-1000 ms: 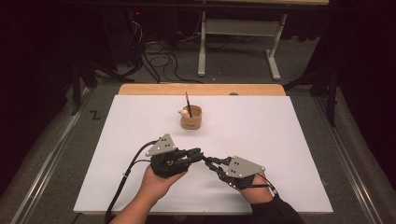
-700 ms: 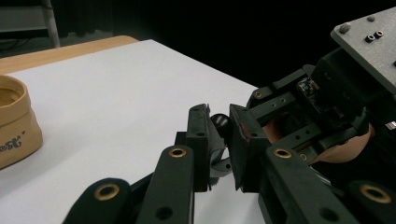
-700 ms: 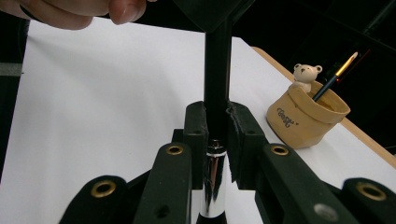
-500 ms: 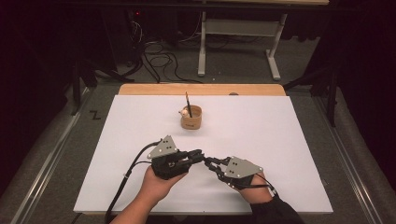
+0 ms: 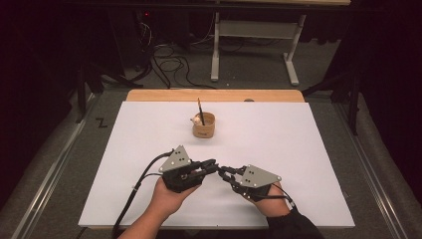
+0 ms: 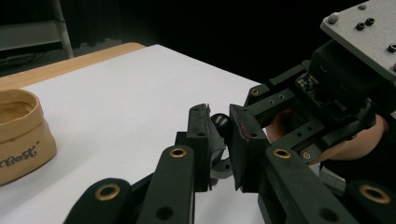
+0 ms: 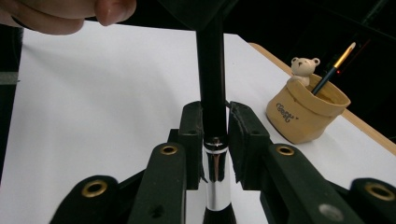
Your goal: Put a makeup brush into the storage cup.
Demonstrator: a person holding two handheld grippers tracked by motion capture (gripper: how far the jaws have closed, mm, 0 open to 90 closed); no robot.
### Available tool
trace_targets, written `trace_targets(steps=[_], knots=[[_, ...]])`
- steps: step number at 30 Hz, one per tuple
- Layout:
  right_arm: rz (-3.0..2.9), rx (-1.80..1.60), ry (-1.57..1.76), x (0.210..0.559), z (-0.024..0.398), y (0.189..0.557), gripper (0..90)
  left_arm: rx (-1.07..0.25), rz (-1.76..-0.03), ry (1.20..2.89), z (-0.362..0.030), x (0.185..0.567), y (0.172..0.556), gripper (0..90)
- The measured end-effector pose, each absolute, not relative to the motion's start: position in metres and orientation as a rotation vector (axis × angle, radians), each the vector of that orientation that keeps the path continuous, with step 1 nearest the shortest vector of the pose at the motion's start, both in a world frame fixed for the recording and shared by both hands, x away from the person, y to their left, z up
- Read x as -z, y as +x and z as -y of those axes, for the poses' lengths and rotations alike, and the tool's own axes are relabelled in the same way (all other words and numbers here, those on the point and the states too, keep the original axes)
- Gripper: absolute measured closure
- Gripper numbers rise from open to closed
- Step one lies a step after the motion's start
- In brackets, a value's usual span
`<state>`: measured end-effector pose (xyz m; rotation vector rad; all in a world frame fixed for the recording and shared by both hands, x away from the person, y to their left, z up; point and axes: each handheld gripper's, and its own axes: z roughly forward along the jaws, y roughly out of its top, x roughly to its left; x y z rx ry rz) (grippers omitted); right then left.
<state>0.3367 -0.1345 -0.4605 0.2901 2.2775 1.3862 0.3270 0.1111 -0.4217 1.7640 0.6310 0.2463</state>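
1. A black pen (image 7: 212, 88) with a silver band is held between both grippers, low over the near-middle of the white table (image 5: 298, 144).
2. L gripper (image 5: 211, 165) is seen in the high view at the left, jaws pointed toward the R gripper (image 5: 225, 172); the two tips meet almost nose to nose.
3. L gripper state: jaws are closed on the pen's rounded black end (image 6: 220, 122), seen btwn the pads in the left gripper view.
4. R gripper state: jaws are closed on the pen shaft just above the silver band, per the right gripper view; pads are pressed on both sides. Jaws have just been eased open a touch, pen still btwn them.
5. The pen is run roughly level from one gripper to the other; exact tilt can't be told.
6. A tan pot (image 5: 204, 125) w/ a small bear figure (image 7: 302, 66) on its rim is set farther back, near table centre, well apart from the grippers.
7. A dark pencil (image 5: 200, 110) w/ a gold end is stood tilted in the pot.
8. A wood strip (image 5: 214, 95) is seen along the table's far edge.
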Motion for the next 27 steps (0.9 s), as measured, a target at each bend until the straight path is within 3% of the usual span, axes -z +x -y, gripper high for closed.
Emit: trace_targets(steps=[14, 27], knots=[[-2.285, -1.366, 0.381, 0.463, 0.136, 0.340, 60.1, -0.277, -0.622, 1.739, -0.117, 0.414, 0.326, 79.8], [-2.305, -1.455, 0.628, 0.466, 0.145, 0.348, 51.7, -0.446, -0.617, 1.647, -0.135, 0.412, 0.314, 79.8]])
